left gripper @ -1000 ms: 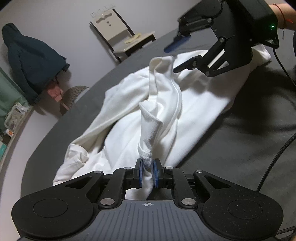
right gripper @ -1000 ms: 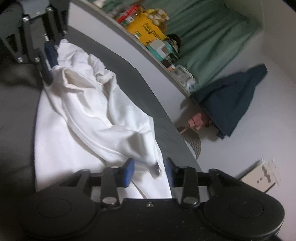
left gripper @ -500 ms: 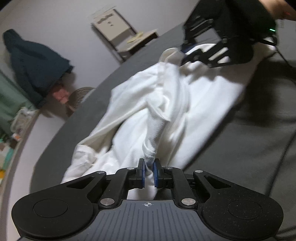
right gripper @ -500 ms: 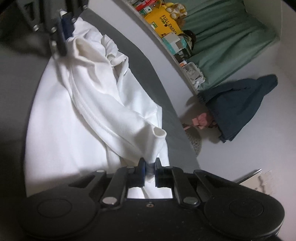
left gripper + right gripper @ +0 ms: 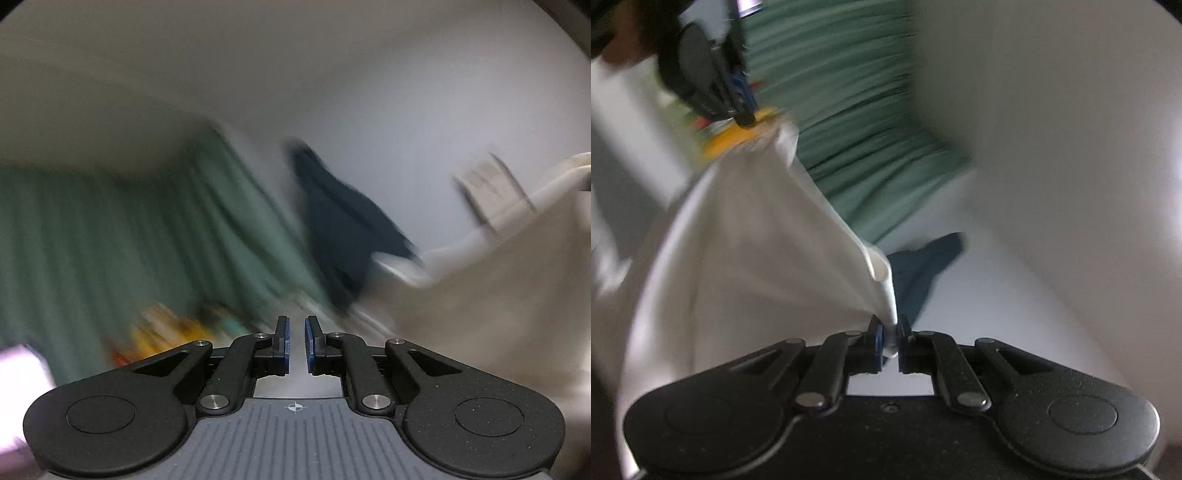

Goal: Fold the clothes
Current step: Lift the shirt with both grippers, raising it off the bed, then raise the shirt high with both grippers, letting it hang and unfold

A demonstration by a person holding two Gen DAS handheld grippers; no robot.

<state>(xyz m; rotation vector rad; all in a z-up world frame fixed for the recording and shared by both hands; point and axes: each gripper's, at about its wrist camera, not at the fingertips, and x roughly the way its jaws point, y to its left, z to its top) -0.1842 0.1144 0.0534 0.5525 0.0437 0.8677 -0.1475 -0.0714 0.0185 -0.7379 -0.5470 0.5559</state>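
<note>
The white garment (image 5: 757, 240) hangs stretched in the air between both grippers. My right gripper (image 5: 890, 339) is shut on one bunched edge of it, and the cloth fans out up and to the left. At the top left of the right wrist view my left gripper (image 5: 742, 110) pinches the other end of the cloth. In the blurred left wrist view my left gripper (image 5: 297, 343) shows its blue pads nearly together. No cloth is clear in the slit between them. The white garment (image 5: 480, 288) fills the right side there.
A green curtain (image 5: 129, 240) covers the wall ahead, and the same green curtain (image 5: 849, 129) shows in the right wrist view. A dark blue garment (image 5: 343, 221) hangs on the pale wall. A light chair (image 5: 491, 195) stands behind the cloth, with blurred colourful clutter (image 5: 166, 332) low on the left.
The right gripper closed on the garment's edge. Both grippers then rose and tipped upward, lifting the garment off the dark surface. Both views now face wall and curtain.
</note>
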